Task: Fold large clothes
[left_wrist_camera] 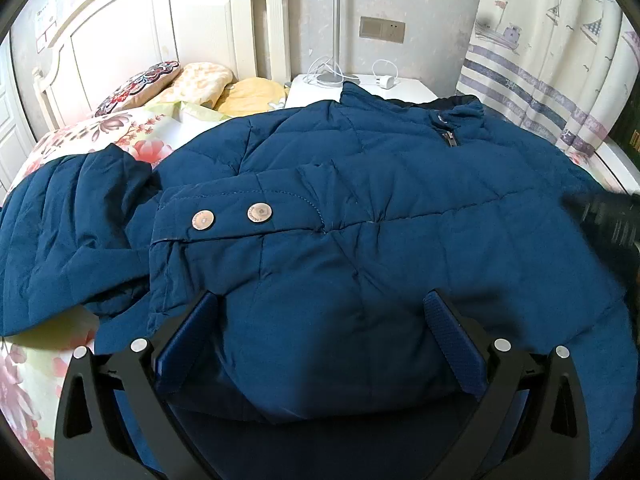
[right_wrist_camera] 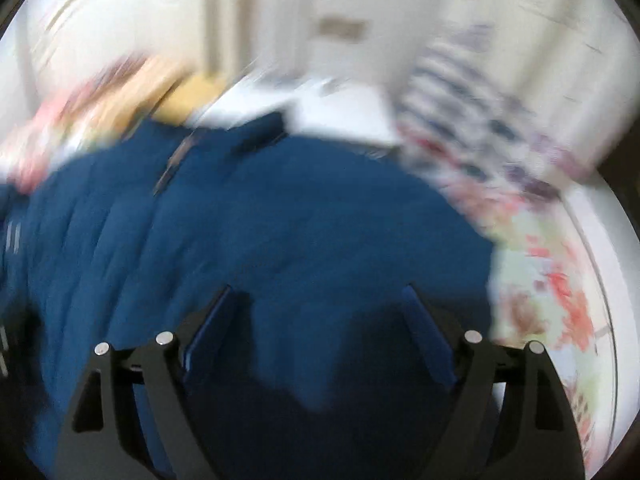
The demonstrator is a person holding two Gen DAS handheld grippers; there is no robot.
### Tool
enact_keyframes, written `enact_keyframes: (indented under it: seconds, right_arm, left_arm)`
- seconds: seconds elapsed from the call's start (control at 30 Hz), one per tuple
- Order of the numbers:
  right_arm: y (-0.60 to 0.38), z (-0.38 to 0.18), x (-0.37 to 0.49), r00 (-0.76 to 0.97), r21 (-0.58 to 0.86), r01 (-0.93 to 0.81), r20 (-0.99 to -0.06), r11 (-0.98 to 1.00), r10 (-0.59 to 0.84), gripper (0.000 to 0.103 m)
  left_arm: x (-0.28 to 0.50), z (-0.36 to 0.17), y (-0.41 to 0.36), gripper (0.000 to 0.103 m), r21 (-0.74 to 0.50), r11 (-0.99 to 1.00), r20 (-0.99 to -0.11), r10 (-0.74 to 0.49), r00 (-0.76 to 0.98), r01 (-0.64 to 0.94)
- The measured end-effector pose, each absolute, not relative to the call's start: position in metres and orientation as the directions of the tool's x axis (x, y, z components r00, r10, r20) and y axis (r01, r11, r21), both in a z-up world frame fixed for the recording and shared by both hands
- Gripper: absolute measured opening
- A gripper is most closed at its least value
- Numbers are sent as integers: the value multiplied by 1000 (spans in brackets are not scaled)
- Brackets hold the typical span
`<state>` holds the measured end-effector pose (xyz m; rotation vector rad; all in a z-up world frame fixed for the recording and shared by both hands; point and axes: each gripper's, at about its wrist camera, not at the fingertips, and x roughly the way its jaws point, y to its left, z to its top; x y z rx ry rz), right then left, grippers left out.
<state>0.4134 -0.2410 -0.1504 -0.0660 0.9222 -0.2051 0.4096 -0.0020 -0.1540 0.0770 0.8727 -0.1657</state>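
A dark blue quilted jacket [left_wrist_camera: 360,184] lies spread on the bed, zipped collar [left_wrist_camera: 450,136] at the far side. One sleeve is folded across its front, and the cuff [left_wrist_camera: 232,216] shows two metal snaps. The other sleeve [left_wrist_camera: 68,224] trails off to the left. My left gripper [left_wrist_camera: 320,300] stands open low over the jacket's near hem, with padded fabric bulging between the wide-apart fingers. In the blurred right wrist view my right gripper [right_wrist_camera: 318,292] is open over the jacket [right_wrist_camera: 280,220], nothing pinched. A dark blur at the left wrist view's right edge [left_wrist_camera: 608,216] looks like that gripper.
A floral bedsheet [left_wrist_camera: 132,136] shows around the jacket. Pillows [left_wrist_camera: 192,80] lie against the white headboard [left_wrist_camera: 120,36]. A white nightstand [left_wrist_camera: 404,88] with a lamp base and charger stands behind the collar. A sailboat-print curtain [left_wrist_camera: 540,60] hangs at the right.
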Motion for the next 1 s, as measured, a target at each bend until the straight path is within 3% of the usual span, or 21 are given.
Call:
enact_keyframes:
  seconds: [0.07, 0.2, 0.3, 0.37, 0.43, 0.57, 0.63, 0.73, 0.77, 0.87, 1.0]
  right_arm:
    - [-234, -156, 410, 594, -182, 158, -767, 971, -240, 84]
    - [-239, -132, 385, 611, -53, 250, -766, 967, -200, 85]
    - [-228, -128, 367, 648, -17, 195, -748, 981, -142, 93]
    - [-211, -150, 363, 579, -58, 109, -808, 992, -111, 94]
    - [-201, -154, 352, 595, -109, 93, -791, 990, -143, 94]
    - [-199, -137, 321, 634, -35, 132, -766, 991, -111, 94]
    - [-185, -136, 303, 669, -41, 93, -737, 995, -93, 101]
    - [-167, -166, 299, 596, -152, 20, -792, 988, -134, 100]
    - [-167, -167, 295, 621, -144, 30, -773, 989, -131, 100]
    - [-176, -165, 294, 616, -90, 36, -782, 995, -93, 100]
    - [-180, -166, 292, 621, -74, 33, -780, 997, -78, 101]
  left_arm:
    - [410, -154, -2, 99, -3, 984, -767, -115, 631, 176]
    - [410, -155, -2, 99, 0, 984, -768, -113, 631, 176]
    - [410, -155, -3, 99, 13, 985, -770, -102, 629, 175]
    - [410, -155, -5, 99, 22, 984, -772, -94, 629, 174]
    - [409, -154, -3, 99, 18, 984, -770, -100, 630, 177]
    - [382, -140, 6, 99, -12, 986, -752, -121, 649, 169]
    - [357, -132, 13, 99, -41, 984, -736, -149, 660, 176]
    - [343, -153, 22, 99, -25, 982, -817, -129, 562, 188]
    - [340, -158, 27, 99, -34, 981, -829, -135, 543, 192]
    - [323, -143, 61, 99, -180, 959, -785, -273, 556, 217]
    - [301, -109, 182, 99, -484, 875, -592, -345, 728, 21]
